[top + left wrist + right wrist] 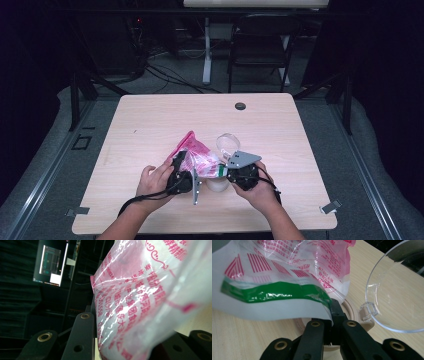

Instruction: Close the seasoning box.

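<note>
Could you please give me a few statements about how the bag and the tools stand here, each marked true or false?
1. The right tool is shut on the bag. True.
2. The bag lies flat on the table, untouched. False: both tools hold it.
3. A clear lid stands open beside the bag. True.
4. The bag's print is blue. False: it is pink, with a green strip.
5. The left tool has the bag between its jaws. True.

Glossy, crinkled pink-printed plastic bag point(196, 155), clear smooth plastic lid point(398, 293), matt black gripper jaws, and matt pale wood-grain table point(150, 120).
</note>
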`<move>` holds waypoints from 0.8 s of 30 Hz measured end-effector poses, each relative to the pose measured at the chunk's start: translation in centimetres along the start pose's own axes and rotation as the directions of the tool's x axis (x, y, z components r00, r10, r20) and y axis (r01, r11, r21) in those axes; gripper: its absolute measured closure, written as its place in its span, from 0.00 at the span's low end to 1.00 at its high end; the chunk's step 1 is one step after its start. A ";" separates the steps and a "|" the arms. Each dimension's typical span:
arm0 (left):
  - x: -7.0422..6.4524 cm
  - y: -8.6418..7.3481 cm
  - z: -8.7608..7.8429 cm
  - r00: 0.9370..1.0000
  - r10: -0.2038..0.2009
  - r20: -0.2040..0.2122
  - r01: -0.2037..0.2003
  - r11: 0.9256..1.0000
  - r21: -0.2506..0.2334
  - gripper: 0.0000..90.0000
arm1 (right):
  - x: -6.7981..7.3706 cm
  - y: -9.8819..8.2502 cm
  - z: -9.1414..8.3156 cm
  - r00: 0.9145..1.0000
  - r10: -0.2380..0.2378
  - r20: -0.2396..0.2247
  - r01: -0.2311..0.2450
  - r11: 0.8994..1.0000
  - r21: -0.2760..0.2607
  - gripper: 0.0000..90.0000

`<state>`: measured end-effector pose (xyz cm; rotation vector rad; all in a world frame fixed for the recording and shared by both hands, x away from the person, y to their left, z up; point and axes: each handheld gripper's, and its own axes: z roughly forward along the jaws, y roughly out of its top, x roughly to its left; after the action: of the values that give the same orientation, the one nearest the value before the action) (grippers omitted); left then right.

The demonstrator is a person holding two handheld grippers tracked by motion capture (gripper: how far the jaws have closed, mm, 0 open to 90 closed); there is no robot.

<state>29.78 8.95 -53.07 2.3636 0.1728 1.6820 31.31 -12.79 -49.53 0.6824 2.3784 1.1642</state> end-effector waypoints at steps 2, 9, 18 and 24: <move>-0.1 -0.1 0.0 1.000 -0.026 0.012 0.026 1.000 0.002 0.81 | 0.0 0.0 0.0 1.000 -0.001 -0.002 0.001 1.000 -0.001 1.00; -0.7 -0.5 0.2 0.995 -0.094 0.038 0.094 0.996 0.005 0.81 | 0.2 0.1 0.0 1.000 -0.003 -0.010 0.003 1.000 -0.003 1.00; -1.2 -1.2 0.7 0.966 -0.238 0.105 0.241 0.970 -0.016 0.81 | 0.2 0.3 -0.1 1.000 0.011 -0.025 -0.012 0.999 -0.036 0.97; -1.5 -1.5 1.0 0.935 -0.319 0.155 0.324 0.946 -0.008 0.81 | 0.4 0.4 -0.2 0.999 0.025 -0.040 -0.027 0.997 -0.066 0.87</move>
<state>30.28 9.94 -55.12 2.2761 0.4727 1.3383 31.01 -12.47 -49.15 0.6768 2.3574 1.2724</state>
